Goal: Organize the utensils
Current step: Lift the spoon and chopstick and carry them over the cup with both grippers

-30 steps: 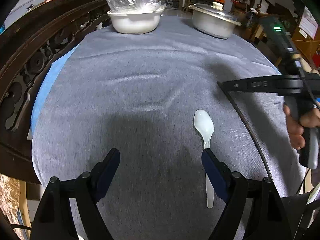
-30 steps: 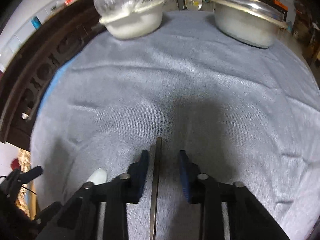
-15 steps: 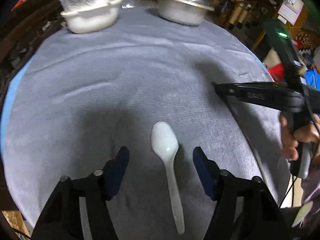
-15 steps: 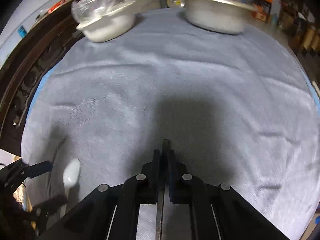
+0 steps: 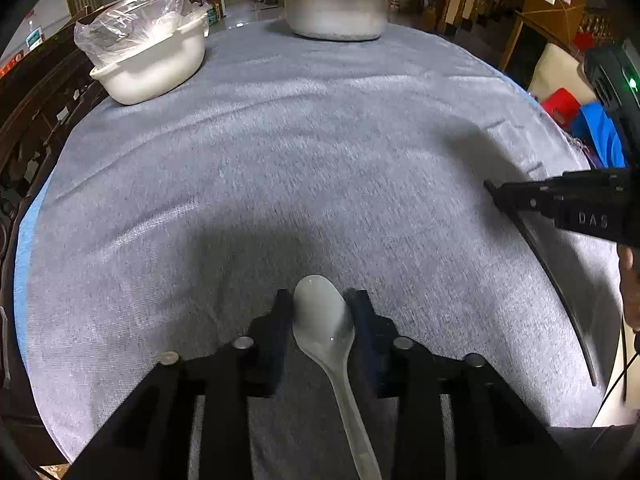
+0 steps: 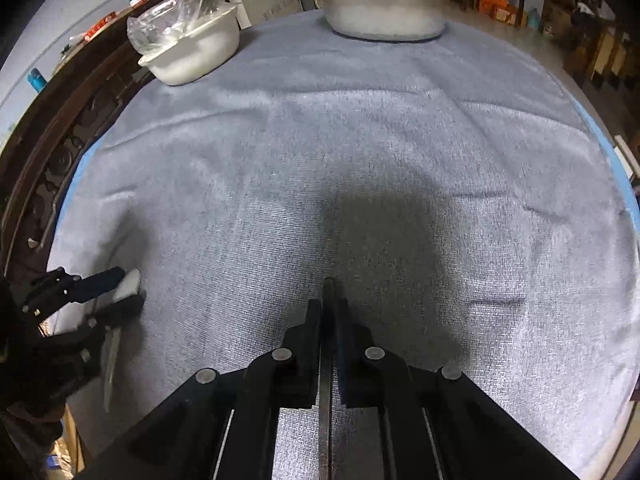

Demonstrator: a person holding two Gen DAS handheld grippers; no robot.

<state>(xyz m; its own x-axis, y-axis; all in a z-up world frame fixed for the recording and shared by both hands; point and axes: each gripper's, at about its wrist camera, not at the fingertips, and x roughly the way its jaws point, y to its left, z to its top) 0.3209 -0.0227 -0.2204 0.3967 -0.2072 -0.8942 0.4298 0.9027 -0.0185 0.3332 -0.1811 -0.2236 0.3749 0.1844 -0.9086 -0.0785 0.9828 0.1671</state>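
A white ceramic spoon lies near the front edge of the grey tablecloth, bowl pointing away. My left gripper is shut on the spoon's bowl, one finger on each side; it also shows in the right wrist view at the left, with the spoon between its fingers. My right gripper is shut on a thin dark chopstick that runs back along its fingers. In the left wrist view the right gripper is at the right, with the chopstick trailing toward the table's front edge.
A white basin holding a clear plastic bag stands at the back left. A lidded metal pot stands at the back centre. A dark carved wooden rail runs along the table's left side. Furniture and boxes crowd the room beyond.
My left gripper moved over the spoon and closed on its bowl. My right gripper closed on the chopstick.
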